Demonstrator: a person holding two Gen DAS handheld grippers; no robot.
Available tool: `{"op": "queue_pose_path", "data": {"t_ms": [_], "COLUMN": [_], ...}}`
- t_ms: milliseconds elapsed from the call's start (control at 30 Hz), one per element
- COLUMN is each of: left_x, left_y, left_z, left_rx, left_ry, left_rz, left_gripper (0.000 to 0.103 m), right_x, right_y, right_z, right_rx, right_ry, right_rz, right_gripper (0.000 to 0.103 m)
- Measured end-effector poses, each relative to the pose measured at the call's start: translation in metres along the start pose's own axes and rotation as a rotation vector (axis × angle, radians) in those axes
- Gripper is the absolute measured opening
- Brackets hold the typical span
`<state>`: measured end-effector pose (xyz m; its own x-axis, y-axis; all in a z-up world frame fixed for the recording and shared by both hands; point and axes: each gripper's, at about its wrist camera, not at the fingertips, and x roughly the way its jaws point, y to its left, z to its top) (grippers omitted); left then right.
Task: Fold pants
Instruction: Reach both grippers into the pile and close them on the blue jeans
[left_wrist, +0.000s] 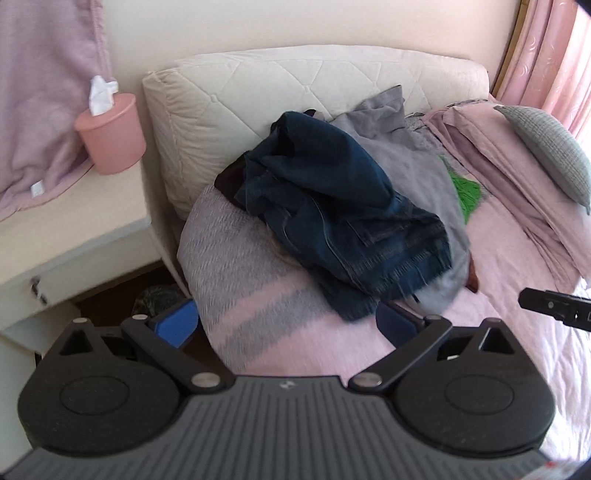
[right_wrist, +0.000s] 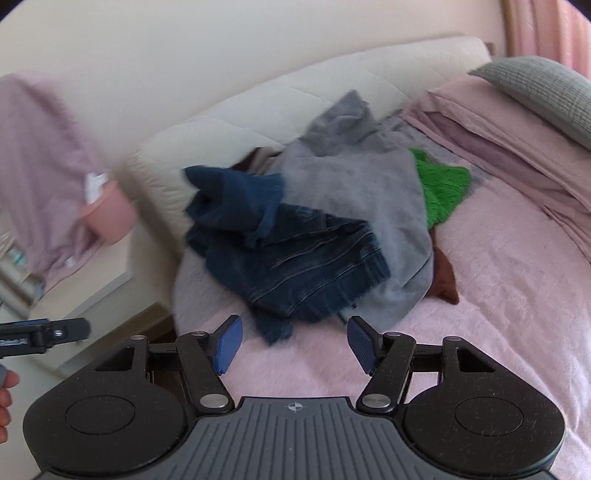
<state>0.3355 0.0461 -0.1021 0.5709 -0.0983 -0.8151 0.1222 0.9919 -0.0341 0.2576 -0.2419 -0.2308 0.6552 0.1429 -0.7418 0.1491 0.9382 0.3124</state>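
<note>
Jeans: crumpled on bed, atop grey garment.
Left gripper: spread wide, empty, just short of jeans hem.
Right gripper: spread wide, empty, hem just ahead.

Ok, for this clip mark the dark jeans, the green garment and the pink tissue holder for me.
dark jeans (left_wrist: 332, 206), left wrist view, on the crumpled denim mid-pile.
green garment (right_wrist: 441, 188), right wrist view, on the knit patch showing beside the grey garment.
pink tissue holder (left_wrist: 112, 136), left wrist view, on its front wall.
</note>
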Motion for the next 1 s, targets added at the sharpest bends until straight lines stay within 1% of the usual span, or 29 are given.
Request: {"op": "queue_pose_path", "data": {"t_ms": [100, 200, 367, 467, 567, 700, 800, 833, 900, 1000], "left_x": [0.033, 0.062, 0.109, 0.139, 0.172, 0.217, 0.253, 0.266, 0.287, 0.315], "left_y": [0.011, 0.018, 0.018, 0.016, 0.010, 0.006, 0.009, 0.012, 0.021, 0.036], "left_z": [0.032, 0.065, 0.123, 0.153, 0.180, 0.207, 0.222, 0.224, 0.225, 0.223], "left_rx": [0.018, 0.027, 0.034, 0.021, 0.014, -0.007, 0.005, 0.016, 0.030, 0.009], "left_ry": [0.007, 0.013, 0.008, 0.002, 0.004, 0.008, 0.023, 0.036, 0.056, 0.104], "left_rz": [-0.006, -0.030, -0.067, -0.086, -0.077, -0.061, -0.024, -0.004, 0.013, 0.023], "left_gripper": [0.101, 0.101, 0.101, 0.102, 0.102, 0.102, 0.102, 0.102, 0.102, 0.102], "right_x": [0.030, 0.060, 0.102, 0.123, 0.141, 0.160, 0.175, 0.180, 0.187, 0.202], "right_y": [-0.008, -0.020, -0.047, -0.063, -0.075, -0.088, -0.096, -0.099, -0.104, -0.110], "right_z": [0.016, 0.030, 0.047, 0.054, 0.060, 0.065, 0.067, 0.068, 0.068, 0.068], "right_rx": [0.040, 0.068, 0.124, 0.152, 0.164, 0.173, 0.178, 0.174, 0.166, 0.155], "right_ry": [0.006, 0.016, 0.043, 0.055, 0.060, 0.061, 0.077, 0.080, 0.081, 0.078], "right_rz": [-0.043, -0.098, -0.178, -0.200, -0.211, -0.220, -0.220, -0.216, -0.207, -0.170], "right_gripper": [0.060, 0.060, 0.060, 0.060, 0.060, 0.060, 0.060, 0.060, 0.060, 0.060]}}
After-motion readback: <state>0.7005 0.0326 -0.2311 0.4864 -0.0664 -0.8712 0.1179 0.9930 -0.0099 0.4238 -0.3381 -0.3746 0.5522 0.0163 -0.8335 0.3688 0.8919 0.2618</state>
